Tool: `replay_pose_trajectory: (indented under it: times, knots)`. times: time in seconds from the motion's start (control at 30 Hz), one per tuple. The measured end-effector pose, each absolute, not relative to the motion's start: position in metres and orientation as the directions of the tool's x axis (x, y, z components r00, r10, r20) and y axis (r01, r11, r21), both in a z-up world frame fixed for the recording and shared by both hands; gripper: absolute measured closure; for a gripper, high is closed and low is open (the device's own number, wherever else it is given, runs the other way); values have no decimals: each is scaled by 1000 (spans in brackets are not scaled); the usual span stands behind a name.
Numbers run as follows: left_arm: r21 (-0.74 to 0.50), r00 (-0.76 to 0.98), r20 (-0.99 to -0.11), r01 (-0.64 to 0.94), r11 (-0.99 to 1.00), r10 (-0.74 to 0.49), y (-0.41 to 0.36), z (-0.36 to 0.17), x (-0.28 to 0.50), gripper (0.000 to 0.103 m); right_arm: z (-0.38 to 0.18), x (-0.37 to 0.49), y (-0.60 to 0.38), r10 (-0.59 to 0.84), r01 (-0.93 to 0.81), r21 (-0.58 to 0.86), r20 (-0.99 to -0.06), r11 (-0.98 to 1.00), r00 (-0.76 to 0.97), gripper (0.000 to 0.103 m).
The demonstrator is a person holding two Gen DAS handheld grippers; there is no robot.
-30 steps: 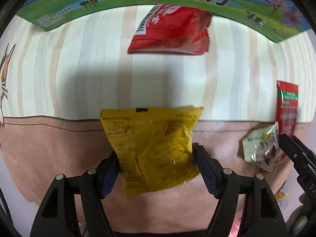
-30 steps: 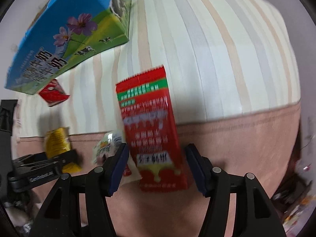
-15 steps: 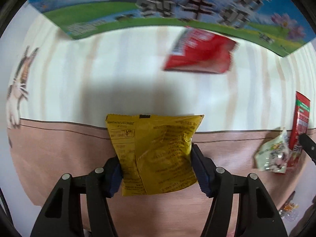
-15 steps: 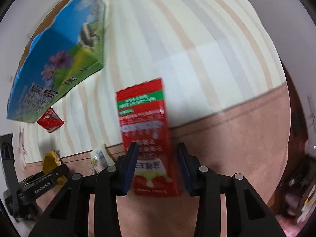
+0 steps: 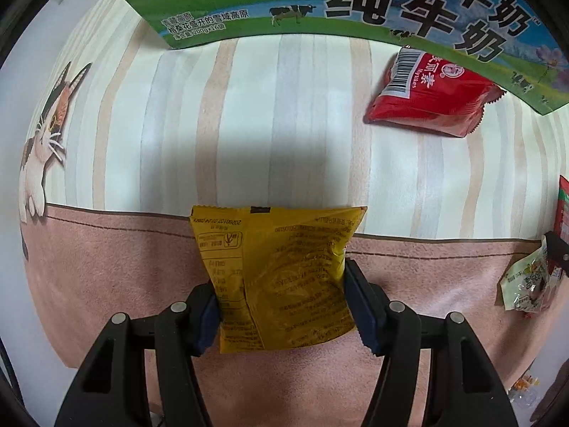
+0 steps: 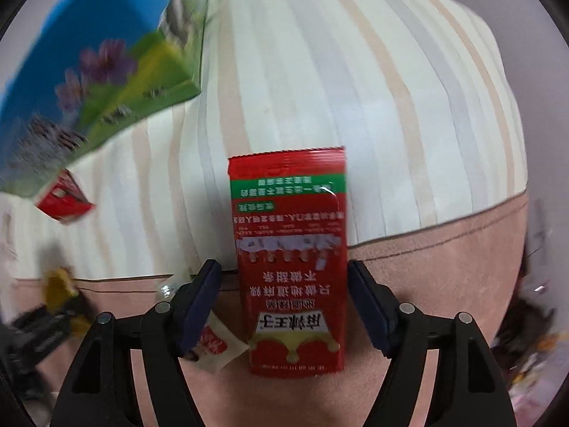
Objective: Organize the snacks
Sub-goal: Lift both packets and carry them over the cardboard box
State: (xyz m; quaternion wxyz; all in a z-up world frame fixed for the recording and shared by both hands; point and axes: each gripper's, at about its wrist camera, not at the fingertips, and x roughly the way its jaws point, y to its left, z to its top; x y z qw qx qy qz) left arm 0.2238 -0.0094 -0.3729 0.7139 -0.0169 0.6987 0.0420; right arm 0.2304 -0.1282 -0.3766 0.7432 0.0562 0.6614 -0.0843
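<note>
The right gripper (image 6: 284, 306) has just been opening: half a second ago its blue pads pinched the tall red packet (image 6: 290, 259), and now both pads stand apart from it with the packet between them, a clear gap on the left side and the right pad at most brushing its edge; the left gripper (image 5: 281, 302) closed in on the yellow packet (image 5: 277, 277) a second ago and is now clamped on it, both pads pressed into its sides; the milk carton (image 5: 355, 3) sits larger and closer at the top of the left view than before.

The tall red packet lies flat and upside down to the camera, half on the striped cloth (image 6: 355, 106) and half on the pink band (image 6: 444, 284), with a green strip near its far end and a yellow crown shape near its near end; the yellow packet is puffy and crinkled, its back seam and small print showing, and it spans the same border between stripes and pink.

Counted: 2 grippers; 1 yellow packet; 1 tall red packet; 1 red pillow packet (image 5: 430, 96) touching the carton's lower edge; 1 pale wrapped snack (image 5: 526, 284) beside the tall red packet; 1 carton; 1 printed cat (image 5: 46, 135) at the cloth's left edge.
</note>
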Motion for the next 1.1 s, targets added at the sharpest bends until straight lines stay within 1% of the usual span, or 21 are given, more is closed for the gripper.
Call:
replay_pose_trajectory:
  times: [0.07,0.17,0.27,0.3,0.4,0.53,0.63,0.8,0.9,1.03,1.1]
  knots:
    - [35,20,-999,-84,996,37,-6,-378,226,42,-378,231,-120,-87,185,-62,-988,981,130,28]
    - [33,22,-999,-86,996,35,-9,-376,228,42,-381,230,-114,-103,178,-75,-983,981,153,31]
    - [32,21,-999,-87,996,34,-1,-381,236,41,-386,229,-99,-117,167,-88,-978,982,173,38]
    - [31,20,-999,-88,996,33,-1,-385,240,41,-387,228,-95,-119,168,-89,-977,982,178,42]
    - [27,19,-999,-90,996,29,1,-386,240,41,-384,225,-92,-116,175,-83,-975,981,190,46]
    - [0,31,-1000,-107,994,3,8,-380,238,44,-367,220,-102,-99,178,-63,-975,982,200,52]
    - [-2,51,-999,-97,995,3,10,-372,235,48,-345,214,-118,-75,187,-34,-973,982,217,53]
    - [-19,115,-993,-77,997,-10,16,-344,236,48,-315,218,-131,-14,201,40,-965,979,261,54]
    - [-55,157,-987,-68,996,-44,20,-319,238,48,-292,221,-130,18,192,78,-955,978,297,54]
    - [-119,224,-969,-46,992,-105,25,-274,244,48,-258,228,-122,78,150,138,-934,979,349,54]
    - [-153,263,-955,-26,988,-140,26,-246,253,48,-230,234,-113,109,111,161,-921,981,374,54]
